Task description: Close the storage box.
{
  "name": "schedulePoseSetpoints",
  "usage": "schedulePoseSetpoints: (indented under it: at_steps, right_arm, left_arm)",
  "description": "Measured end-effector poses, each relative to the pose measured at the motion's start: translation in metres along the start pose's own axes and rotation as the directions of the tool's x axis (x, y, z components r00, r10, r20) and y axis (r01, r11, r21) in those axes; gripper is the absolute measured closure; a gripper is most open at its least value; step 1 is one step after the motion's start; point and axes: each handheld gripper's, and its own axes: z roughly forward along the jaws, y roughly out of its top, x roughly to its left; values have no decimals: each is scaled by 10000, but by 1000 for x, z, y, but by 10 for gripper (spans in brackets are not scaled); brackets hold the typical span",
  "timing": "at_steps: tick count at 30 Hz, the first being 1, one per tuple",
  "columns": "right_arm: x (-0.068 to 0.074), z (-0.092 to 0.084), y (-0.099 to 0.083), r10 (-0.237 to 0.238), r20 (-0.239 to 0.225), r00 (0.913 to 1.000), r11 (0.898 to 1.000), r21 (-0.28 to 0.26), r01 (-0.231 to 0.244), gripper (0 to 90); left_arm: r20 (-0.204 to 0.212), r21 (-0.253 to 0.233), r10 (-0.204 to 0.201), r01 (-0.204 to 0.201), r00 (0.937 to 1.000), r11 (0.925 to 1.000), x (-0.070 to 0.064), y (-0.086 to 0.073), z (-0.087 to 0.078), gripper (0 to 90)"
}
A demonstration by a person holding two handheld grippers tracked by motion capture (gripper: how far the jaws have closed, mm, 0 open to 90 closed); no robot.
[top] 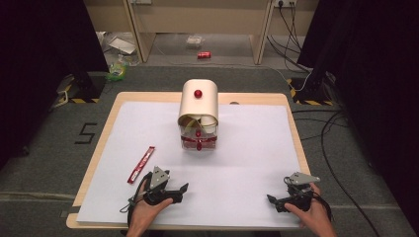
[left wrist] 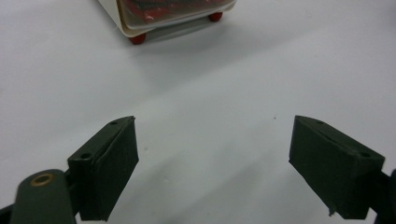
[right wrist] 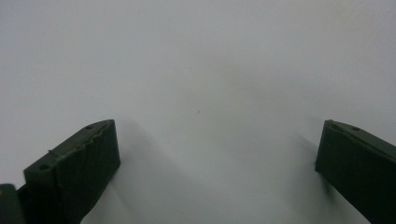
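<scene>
My left gripper (top: 181, 192) hovered low over the white paper sheet (top: 247, 148) with its jaws spread wide and nothing between them, and my right gripper (top: 273, 201) rested near the table's front edge, its jaws spread as well. The cream, round-topped plastic box with red knobs (top: 198, 114) stood well ahead of both, mid-table. The flat red sachet (top: 141, 164) lay just left of my left gripper.

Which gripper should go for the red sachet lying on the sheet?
Probably left: the left gripper is open and lies just beside the red sachet, while the right gripper sits across the sheet.
</scene>
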Motion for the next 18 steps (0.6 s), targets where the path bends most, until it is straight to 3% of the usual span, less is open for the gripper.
schedulePoseSetpoints:
  at_steps: [3,7,18]
  right_arm:
    - [0,0,0,-1,-1,10000,10000,-5,1,2]
    - [0,0,0,3,4,10000,10000,-11,-3,2]
    - [0,0,0,7,-1,10000,10000,1,-7,2]
  left_arm:
    - [233,149,64,-68,9997,9999,-3,-2,-1,148]
    - [181,580,185,-195,9997,9981,-5,-5,-2,149]
    - [326,1129,618,-651,9976,9915,-11,-15,-11,149]
